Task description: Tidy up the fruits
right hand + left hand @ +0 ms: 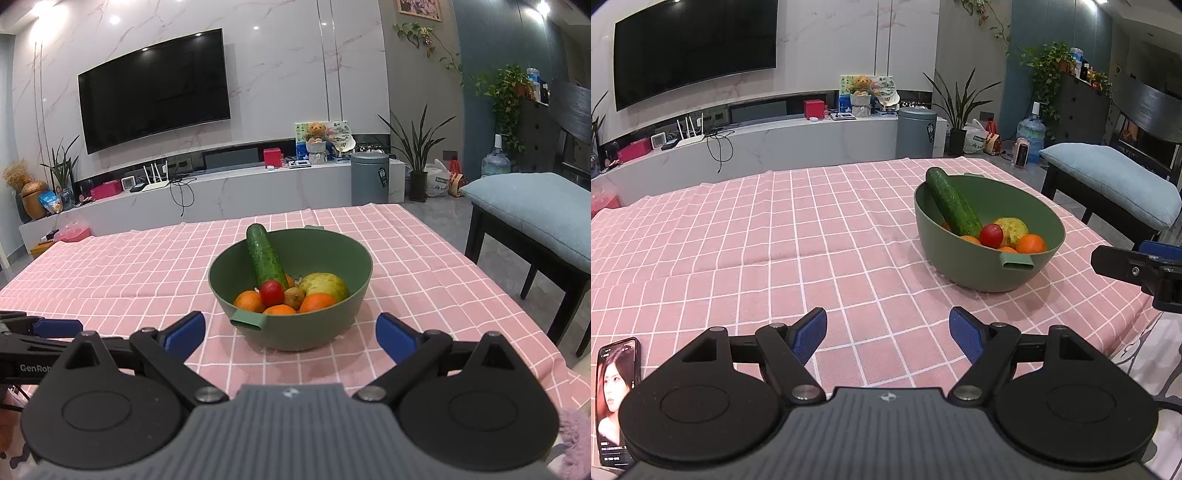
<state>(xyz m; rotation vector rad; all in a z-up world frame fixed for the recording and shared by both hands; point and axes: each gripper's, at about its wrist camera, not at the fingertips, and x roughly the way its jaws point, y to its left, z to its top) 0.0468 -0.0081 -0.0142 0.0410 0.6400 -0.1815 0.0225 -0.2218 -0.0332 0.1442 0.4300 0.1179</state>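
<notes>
Your bowl (291, 325) sits on the worktop (110, 273), holding a cucumber (266, 258) leaning on its far rim, with oranges (317, 301) and a tomato (272, 291) in front. A phone (613, 398) lies far left.

A matt green plastic bowl (291, 328) is seen ahead of the jaws, resting on a creased pink checked cloth (110, 273). A glossy-skinned tomato (272, 291) and a bumpy, faintly shiny cucumber (266, 258) are held inside.

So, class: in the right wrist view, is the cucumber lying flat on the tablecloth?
No, the cucumber stands tilted inside the green bowl, leaning on its rim.
</notes>
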